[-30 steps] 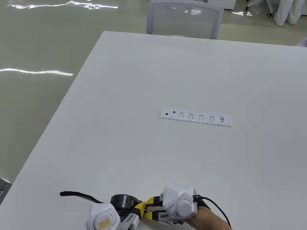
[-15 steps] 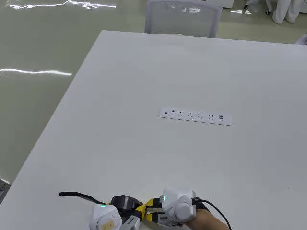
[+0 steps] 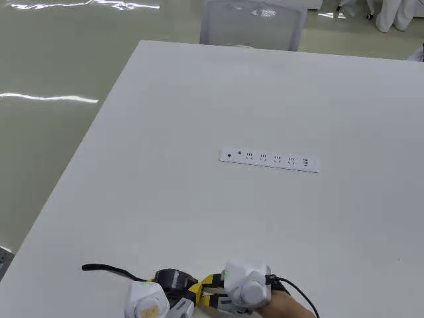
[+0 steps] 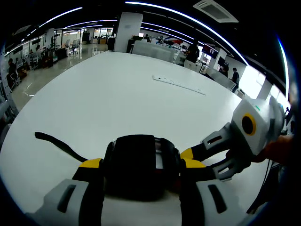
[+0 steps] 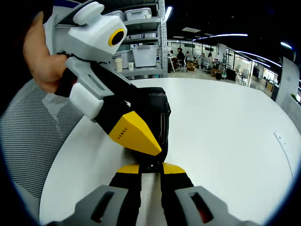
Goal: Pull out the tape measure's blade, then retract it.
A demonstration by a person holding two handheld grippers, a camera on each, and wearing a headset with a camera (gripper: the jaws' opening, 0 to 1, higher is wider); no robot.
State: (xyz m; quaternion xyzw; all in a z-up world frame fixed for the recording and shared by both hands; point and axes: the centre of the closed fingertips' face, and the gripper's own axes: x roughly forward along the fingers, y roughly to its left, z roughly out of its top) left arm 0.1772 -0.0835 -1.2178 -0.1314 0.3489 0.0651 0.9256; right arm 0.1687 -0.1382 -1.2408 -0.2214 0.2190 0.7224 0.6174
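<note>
Black tape measure (image 5: 153, 117) sits at the worktop's (image 3: 199, 132) near edge, its case clamped between the left gripper's (image 4: 141, 165) jaws. The right gripper's (image 5: 151, 169) jaws pinch almost shut on the blade tip (image 5: 151, 164) at its mouth. Farther off lies a power strip (image 3: 269, 159).

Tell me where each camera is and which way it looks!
Head view: on the person's head, looking down at the white table and long white power strip; right hand at bottom.
Left gripper view: on the left gripper, looking along jaws clamping the black plastic tape measure.
Right gripper view: on the right gripper, facing the tape measure's other side; left hand holds the left gripper.
Shared: both gripper views show the tape measure and the other gripper.
</note>
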